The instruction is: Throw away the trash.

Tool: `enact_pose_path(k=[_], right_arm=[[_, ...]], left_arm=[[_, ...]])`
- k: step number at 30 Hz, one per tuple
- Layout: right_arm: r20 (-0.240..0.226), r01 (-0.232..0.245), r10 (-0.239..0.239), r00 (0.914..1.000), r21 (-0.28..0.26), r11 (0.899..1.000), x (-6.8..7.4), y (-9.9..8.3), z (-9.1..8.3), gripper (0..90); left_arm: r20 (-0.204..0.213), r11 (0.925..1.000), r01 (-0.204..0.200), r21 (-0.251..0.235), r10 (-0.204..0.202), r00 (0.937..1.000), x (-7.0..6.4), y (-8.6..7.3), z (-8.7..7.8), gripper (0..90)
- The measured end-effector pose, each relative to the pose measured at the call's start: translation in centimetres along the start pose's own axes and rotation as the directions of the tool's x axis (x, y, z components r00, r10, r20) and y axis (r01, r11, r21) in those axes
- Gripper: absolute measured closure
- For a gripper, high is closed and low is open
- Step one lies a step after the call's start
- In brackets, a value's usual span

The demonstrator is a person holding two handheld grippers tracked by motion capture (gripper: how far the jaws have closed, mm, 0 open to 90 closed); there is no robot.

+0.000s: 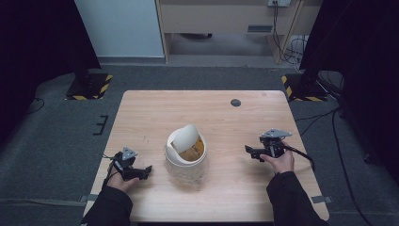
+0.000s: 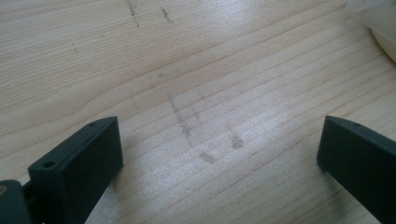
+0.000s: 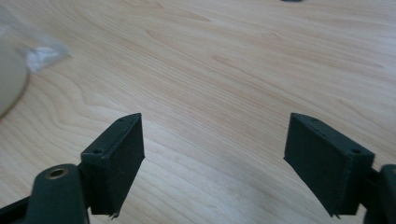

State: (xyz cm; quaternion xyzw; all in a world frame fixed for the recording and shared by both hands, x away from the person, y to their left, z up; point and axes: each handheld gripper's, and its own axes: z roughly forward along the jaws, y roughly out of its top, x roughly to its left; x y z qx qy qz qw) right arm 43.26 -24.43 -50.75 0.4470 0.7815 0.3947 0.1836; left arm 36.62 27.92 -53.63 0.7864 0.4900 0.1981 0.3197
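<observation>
- A small cream-coloured bin [image 1: 186, 153] stands upright near the middle of the table [image 1: 221, 117], a little toward the person's side.
- Its body is round and pale, and a clear plastic liner seems to wrap its lower part, giving it a hazy, shiny look near the base.
- A swing lid [image 1: 187, 136] sits in the top opening, tilted up on edge so that its curved cream face stands above the rim.
- Beside the tilted lid the opening shows something yellow and orange inside; what it is cannot be told.
- The left tongs [image 1: 146, 170] rest low over the table just beside the bin on its left, apart from it, held in the person's left hand [image 1: 120, 181].
- In the left gripper view the two black jaws stand wide apart with bare wood between them, gripping nothing; a pale edge of the bin shows at the upper right corner.
- The right tongs [image 1: 250, 151] lie to the right of the bin, farther off, held in the right hand [image 1: 281, 162].
- In the right gripper view the jaws are likewise spread wide and empty over bare wood, with the bin's blurred edge and liner at the left.
</observation>
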Motion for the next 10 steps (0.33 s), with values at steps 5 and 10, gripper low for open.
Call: enact_pose_path(k=[5,10], right_arm=[[0.041,0.001,-0.003,0.9992,0.051,0.999,-0.9,-0.8,0.4,15.0],[0.067,-0.006,0.001,0.9977,0.069,0.998,-1.4,-1.2,0.4,14.4]], left_arm=[[0.001,1.0000,0.000,0.000,0.000,1.0000,0.0,0.0,0.0,0.0],[0.000,1.0000,0.000,0.000,0.000,1.0000,0.0,0.0,0.0,0.0]])
